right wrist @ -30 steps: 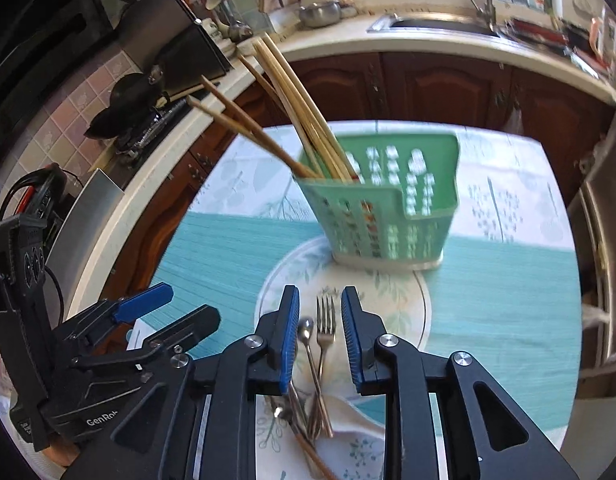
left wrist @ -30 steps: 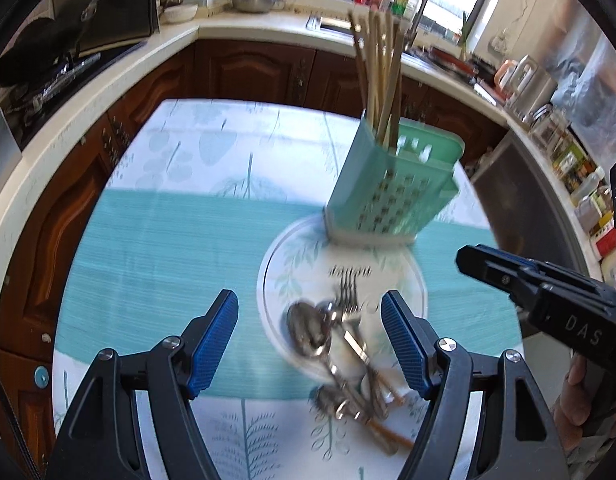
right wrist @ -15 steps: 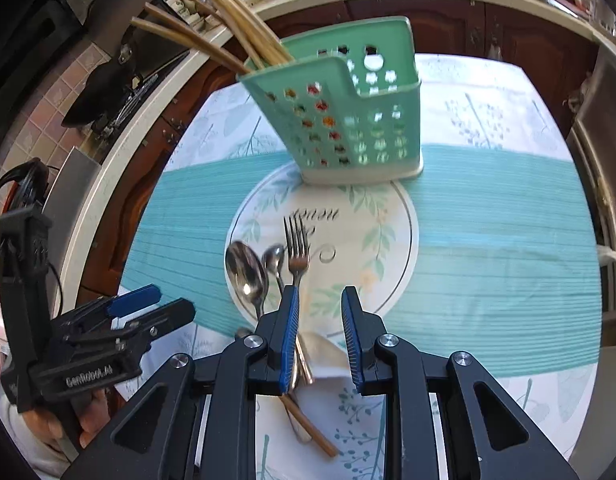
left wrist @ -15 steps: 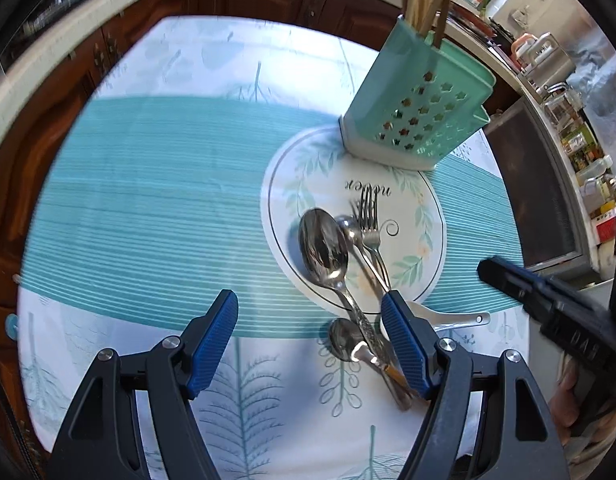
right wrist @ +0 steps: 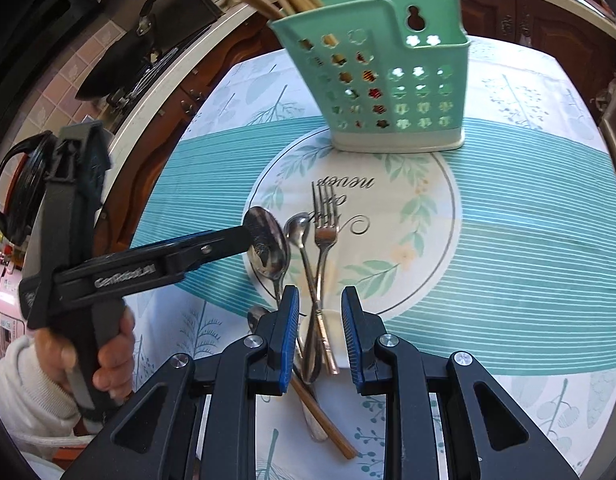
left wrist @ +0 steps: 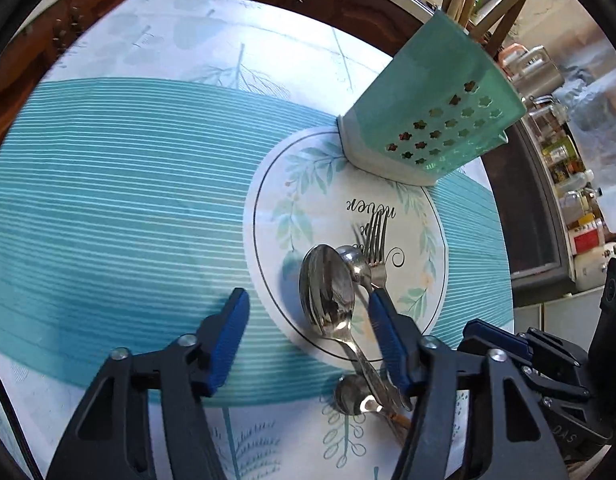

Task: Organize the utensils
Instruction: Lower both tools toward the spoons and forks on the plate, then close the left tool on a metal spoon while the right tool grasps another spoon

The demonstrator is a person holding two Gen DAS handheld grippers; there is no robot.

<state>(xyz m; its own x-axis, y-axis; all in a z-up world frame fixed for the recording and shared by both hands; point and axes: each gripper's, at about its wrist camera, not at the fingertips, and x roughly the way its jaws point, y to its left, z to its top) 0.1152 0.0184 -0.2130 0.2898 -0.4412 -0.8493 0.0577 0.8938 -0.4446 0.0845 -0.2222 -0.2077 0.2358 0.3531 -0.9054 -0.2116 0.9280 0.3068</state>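
Bright daylight falls across the tablecloth; glare glints on the large spoon; beyond the green utensil caddy the counter bends under fisheye distortion; black corners vignette both views.

A tabletop carries a cloth printed with pale leaf sprigs, a broad teal band of thin white stripes and a white circle ringed by a leafy wreath with cursive lettering. Beyond it runs a curved white countertop over dark brown wooden cabinet doors. A black cooker with a dark pan sits against pink wall tiles. Jars and bottles crowd a ledge at the right of the left wrist view.
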